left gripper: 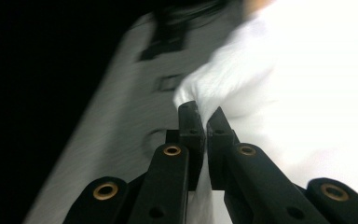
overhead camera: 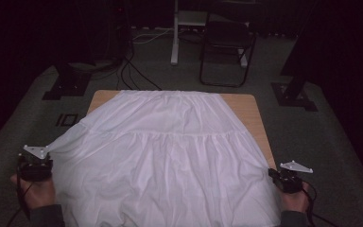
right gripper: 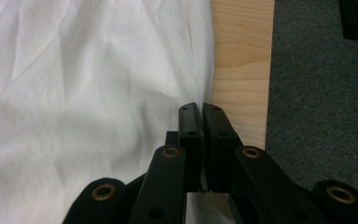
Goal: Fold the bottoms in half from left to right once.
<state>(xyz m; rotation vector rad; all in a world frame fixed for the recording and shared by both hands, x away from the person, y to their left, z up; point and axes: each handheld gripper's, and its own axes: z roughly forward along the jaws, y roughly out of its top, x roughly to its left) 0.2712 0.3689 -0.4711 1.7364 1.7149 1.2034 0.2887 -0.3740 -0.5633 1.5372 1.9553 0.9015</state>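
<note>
A white gathered skirt (overhead camera: 170, 151) lies spread over a light wooden table (overhead camera: 246, 106), waistband at the far edge. My left gripper (overhead camera: 51, 152) is at the near left, shut on the skirt's left hem corner, which it holds up off the table edge. In the left gripper view the cloth (left gripper: 284, 70) runs pinched between the closed left gripper (left gripper: 204, 114). My right gripper (overhead camera: 275, 173) is at the near right, shut on the skirt's right hem edge. In the right gripper view the right gripper (right gripper: 200, 109) stands closed where the fabric (right gripper: 84, 93) meets bare wood (right gripper: 240, 60).
Grey carpet (overhead camera: 321, 142) surrounds the table. A dark folding chair (overhead camera: 227, 42) and a white stand leg (overhead camera: 175, 38) are behind it, with cables (overhead camera: 132, 75) on the floor. Black stand bases sit at the back left (overhead camera: 68, 82) and back right (overhead camera: 295, 94).
</note>
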